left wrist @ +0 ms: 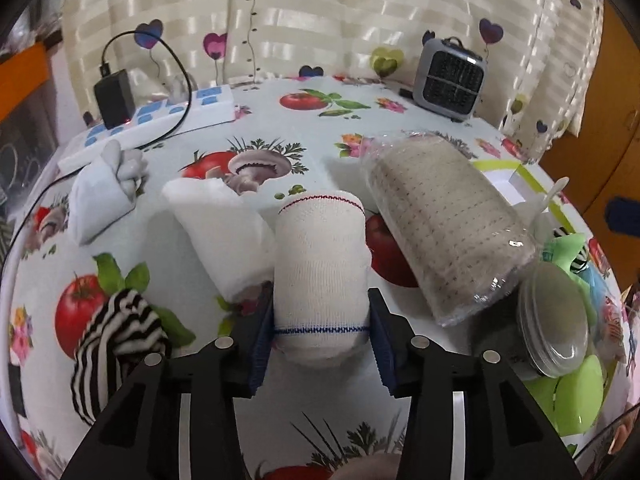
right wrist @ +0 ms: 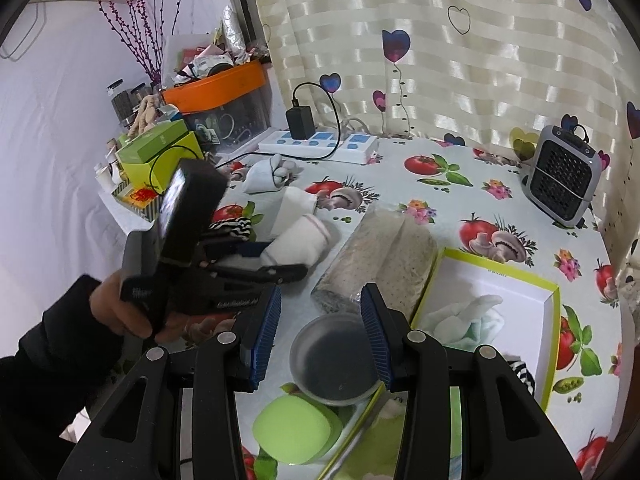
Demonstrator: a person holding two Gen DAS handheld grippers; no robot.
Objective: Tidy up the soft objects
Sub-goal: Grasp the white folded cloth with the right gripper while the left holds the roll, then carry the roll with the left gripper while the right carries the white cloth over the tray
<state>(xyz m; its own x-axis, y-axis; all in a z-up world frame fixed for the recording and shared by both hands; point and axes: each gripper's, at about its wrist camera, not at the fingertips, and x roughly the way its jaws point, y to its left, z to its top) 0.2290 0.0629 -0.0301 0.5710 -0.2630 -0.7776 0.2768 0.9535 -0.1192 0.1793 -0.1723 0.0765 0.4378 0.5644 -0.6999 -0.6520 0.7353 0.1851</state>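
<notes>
Between the left gripper (left wrist: 322,334) jaws lies the rolled white sock (left wrist: 320,276) on the tablecloth (left wrist: 304,128); it looks light and squishy, best pinched mid-roll, and the spread pads seem to flank it without squeezing, though contact is hard to judge. Over on the right wrist view, the right gripper (right wrist: 320,336) is open and empty above a small grey dish (right wrist: 334,364), beside the yellow-rimmed box (right wrist: 554,308).

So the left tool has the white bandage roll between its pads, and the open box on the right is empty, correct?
Not quite. The box is not empty: the right wrist view shows a pale, rolled cloth lying inside it. The rest stands: the bandage roll sits between the pads of the left tool.
</notes>
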